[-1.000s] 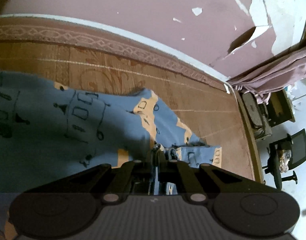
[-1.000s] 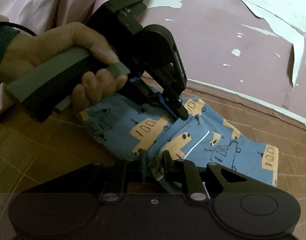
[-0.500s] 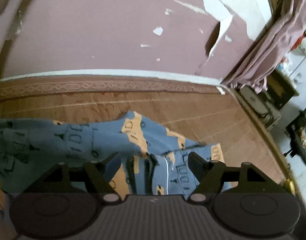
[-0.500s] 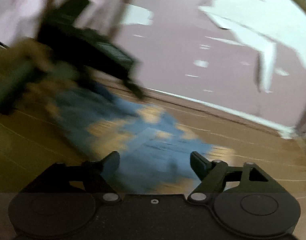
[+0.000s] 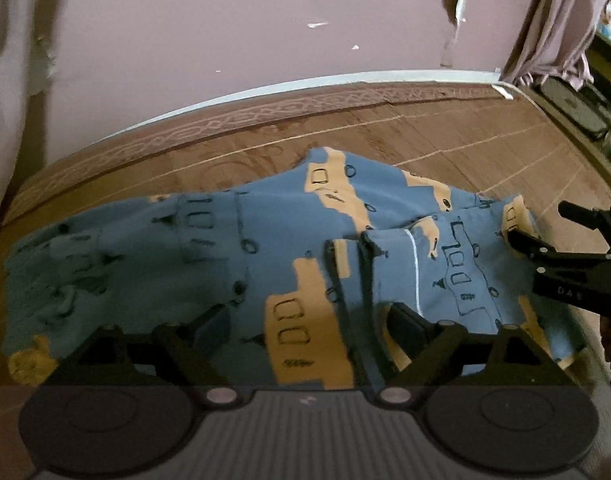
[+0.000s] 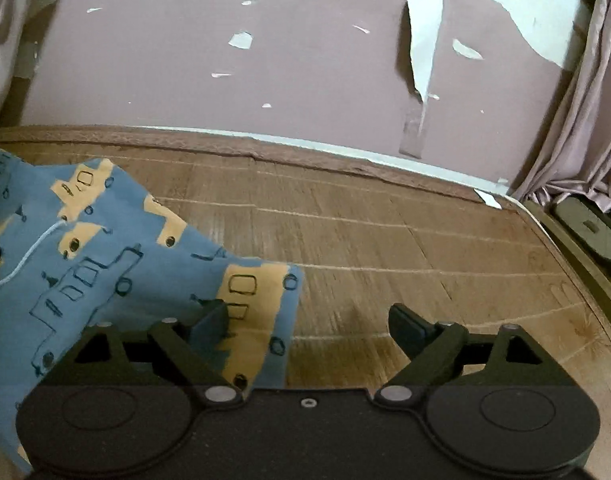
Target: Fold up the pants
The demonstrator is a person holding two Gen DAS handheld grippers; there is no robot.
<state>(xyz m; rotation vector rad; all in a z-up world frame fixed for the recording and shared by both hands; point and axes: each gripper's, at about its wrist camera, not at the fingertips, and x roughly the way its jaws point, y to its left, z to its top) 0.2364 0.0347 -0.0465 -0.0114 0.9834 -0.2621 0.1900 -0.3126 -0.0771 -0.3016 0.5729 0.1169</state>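
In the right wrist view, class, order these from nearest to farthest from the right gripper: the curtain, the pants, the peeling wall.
1. The pants: lower left, under the right gripper's left finger.
2. The curtain: right edge, past the mat's corner.
3. The peeling wall: straight ahead, behind the mat.

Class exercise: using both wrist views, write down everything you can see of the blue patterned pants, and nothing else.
The pants are soft blue cloth printed with tan and outlined vehicles, with a thin white line down one part. They lie rumpled and partly folded on the brown woven mat. One corner lies flat in the right wrist view. Neither open tool grips them.
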